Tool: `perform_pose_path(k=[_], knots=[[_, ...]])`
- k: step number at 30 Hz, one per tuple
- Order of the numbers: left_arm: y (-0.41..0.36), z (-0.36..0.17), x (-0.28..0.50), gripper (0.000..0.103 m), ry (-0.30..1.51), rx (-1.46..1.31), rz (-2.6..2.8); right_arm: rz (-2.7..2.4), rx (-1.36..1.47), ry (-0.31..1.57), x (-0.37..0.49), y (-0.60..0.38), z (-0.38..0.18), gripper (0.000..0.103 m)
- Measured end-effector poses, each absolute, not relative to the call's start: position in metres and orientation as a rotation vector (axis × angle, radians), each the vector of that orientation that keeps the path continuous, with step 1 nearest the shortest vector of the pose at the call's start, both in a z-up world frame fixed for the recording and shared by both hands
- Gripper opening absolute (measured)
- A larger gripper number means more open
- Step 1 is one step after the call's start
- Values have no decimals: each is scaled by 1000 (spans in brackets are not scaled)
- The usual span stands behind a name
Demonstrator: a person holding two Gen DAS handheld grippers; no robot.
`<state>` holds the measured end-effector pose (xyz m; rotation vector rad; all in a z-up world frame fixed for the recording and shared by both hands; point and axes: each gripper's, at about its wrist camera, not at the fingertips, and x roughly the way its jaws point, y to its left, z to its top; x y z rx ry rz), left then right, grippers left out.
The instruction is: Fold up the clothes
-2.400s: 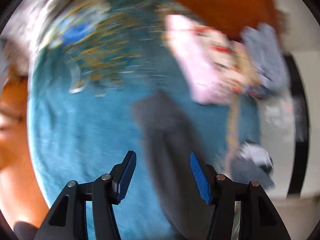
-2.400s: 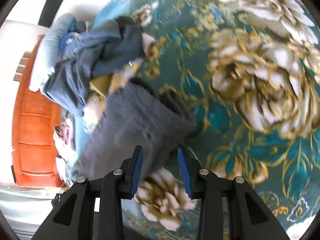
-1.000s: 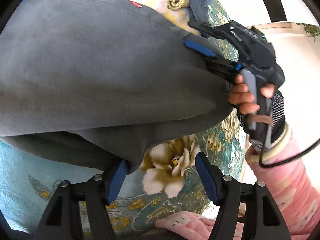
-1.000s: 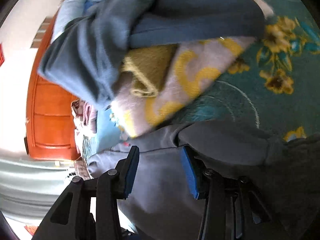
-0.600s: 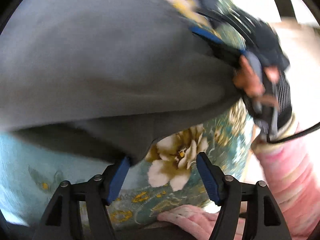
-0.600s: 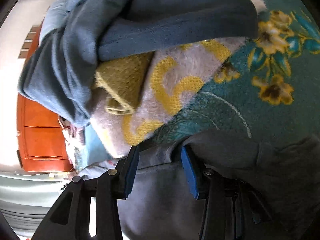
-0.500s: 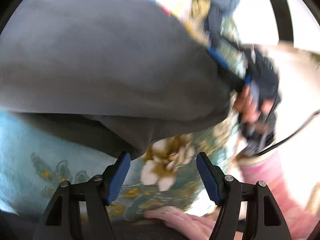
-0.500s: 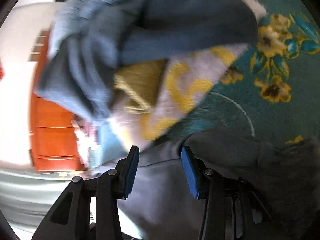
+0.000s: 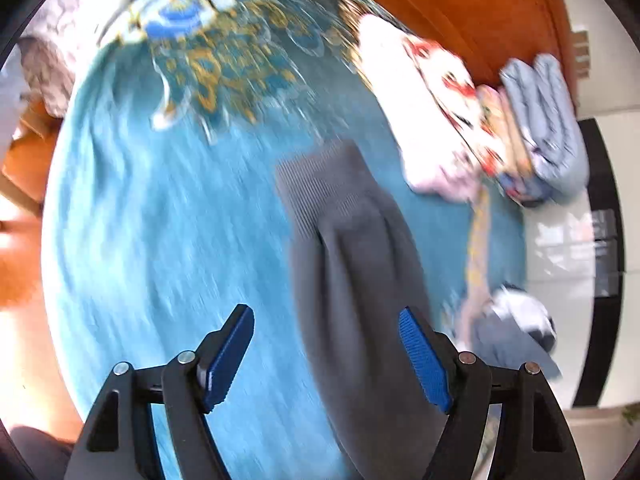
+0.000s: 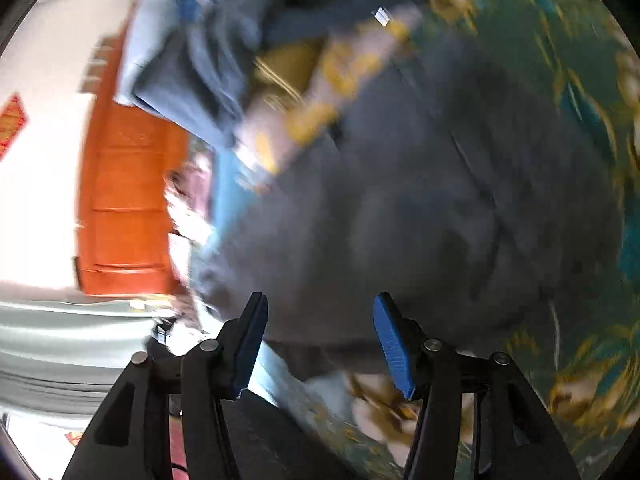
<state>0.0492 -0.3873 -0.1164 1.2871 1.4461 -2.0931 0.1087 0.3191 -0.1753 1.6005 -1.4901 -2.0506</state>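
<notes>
A dark grey garment lies stretched out on the teal flowered bedspread, its ribbed hem at the far end. My left gripper is open and empty above its near part. In the right wrist view the same grey garment fills the middle, blurred by motion. My right gripper is open over its near edge and holds nothing.
A pink printed garment and folded blue clothes lie at the far right of the bed. A pile of blue, yellow and lilac clothes sits beyond the grey garment. An orange wooden cabinet stands behind the bed.
My left gripper has swung away from the garment's edge and now looks along the bed. My right gripper has opened wider and pulled back from the grey cloth; both views are blurred.
</notes>
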Motion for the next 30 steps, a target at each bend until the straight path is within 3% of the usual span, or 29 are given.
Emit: perform_pose_path(k=[7,14,15,18,19,25,30], knots=[[-401,-165,10,78,1381,1327,-2069,-2063,1689,-1513,104,314,-174,56],[-391,-172,-13,73,1245,1346,-2192,-2082,1796,-1524,104,312,-180,56],[-391,-173,-14,68,1267,1332,-2194,-2083,1805,-1522,102,310,-181,56],[-390,-173,-16,35,1339,1323,-2191,-2081,1822,-1516,99,306,-183,56],[-389,-170,-16,32,1345,1317,-2188,-2080,1824,-1516,98,306,-183,56],[-373,-119,-18,24,1277,1262,-2282,-2072,1791,-1524,98,307,-185,56],[-302,-26,-30,24,934,1242,-2591,-2063,1728,-1554,102,310,-187,56]])
